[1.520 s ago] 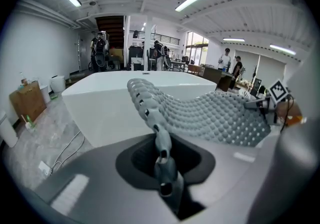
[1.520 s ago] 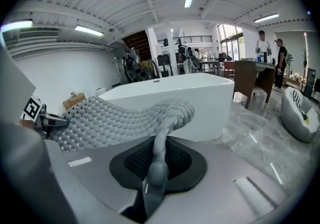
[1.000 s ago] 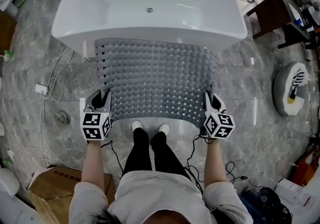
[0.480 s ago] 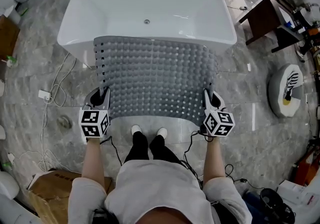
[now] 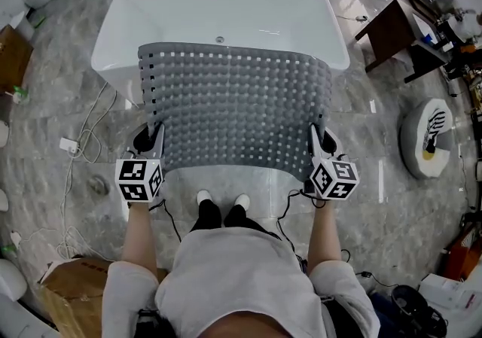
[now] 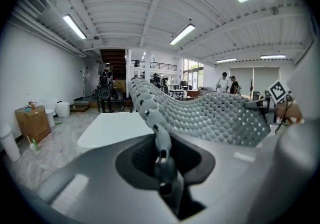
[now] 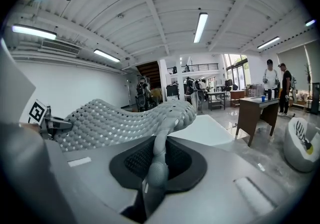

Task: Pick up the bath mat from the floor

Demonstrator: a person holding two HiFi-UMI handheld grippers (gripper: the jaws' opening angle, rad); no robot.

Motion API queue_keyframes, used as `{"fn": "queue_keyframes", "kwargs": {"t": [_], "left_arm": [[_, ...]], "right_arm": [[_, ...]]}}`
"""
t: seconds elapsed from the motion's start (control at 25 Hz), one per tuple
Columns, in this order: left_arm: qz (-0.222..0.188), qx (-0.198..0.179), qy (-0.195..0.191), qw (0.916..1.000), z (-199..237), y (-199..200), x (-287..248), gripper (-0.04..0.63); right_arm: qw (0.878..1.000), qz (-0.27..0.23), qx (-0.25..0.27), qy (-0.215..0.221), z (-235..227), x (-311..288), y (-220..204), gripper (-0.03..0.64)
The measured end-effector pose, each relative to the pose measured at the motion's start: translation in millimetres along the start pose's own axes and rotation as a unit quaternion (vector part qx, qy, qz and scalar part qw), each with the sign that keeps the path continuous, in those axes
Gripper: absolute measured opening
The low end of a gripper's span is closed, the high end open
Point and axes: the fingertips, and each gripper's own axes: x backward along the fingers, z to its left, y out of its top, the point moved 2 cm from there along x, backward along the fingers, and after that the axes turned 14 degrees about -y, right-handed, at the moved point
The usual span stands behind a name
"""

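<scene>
A grey bath mat (image 5: 237, 107) with rows of bumps and small holes hangs stretched in the air between my two grippers, its far edge over the white bathtub (image 5: 151, 9). My left gripper (image 5: 156, 133) is shut on the mat's near left corner, and my right gripper (image 5: 315, 133) is shut on its near right corner. In the left gripper view the mat's edge (image 6: 150, 113) runs down into the shut jaws of the left gripper (image 6: 162, 160). In the right gripper view the mat (image 7: 120, 118) curves away from the shut right gripper (image 7: 156, 165).
A dark wooden table (image 5: 395, 31) stands at the right, with a round white robot dock (image 5: 428, 137) beside it. White cables (image 5: 79, 144) trail on the marble floor at the left, and a cardboard box (image 5: 71, 284) sits near left. People stand far off (image 7: 275, 88).
Both grippers have risen with the mat. Its far edge now reaches over the tub's rim, and the mat's near edge has lifted away from the person's feet.
</scene>
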Motion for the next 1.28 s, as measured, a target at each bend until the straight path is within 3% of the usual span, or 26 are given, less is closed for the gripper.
{"fn": "queue_keyframes", "kwargs": {"t": [0.76, 1.04, 1.28], "left_arm": [[-0.090, -0.055, 0.023, 0.9941, 2, 91, 31, 0.057], [-0.117, -0.078, 0.036, 0.9894, -16, 107, 39, 0.057], [-0.132, -0.074, 0.047, 0.9873, -11, 104, 46, 0.057]], "right_arm": [[0.994, -0.105, 0.010, 0.004, 1, 25, 98, 0.040], [0.990, -0.138, 0.014, 0.009, -8, 41, 112, 0.040], [0.989, -0.150, 0.014, 0.010, -5, 45, 116, 0.040]]}}
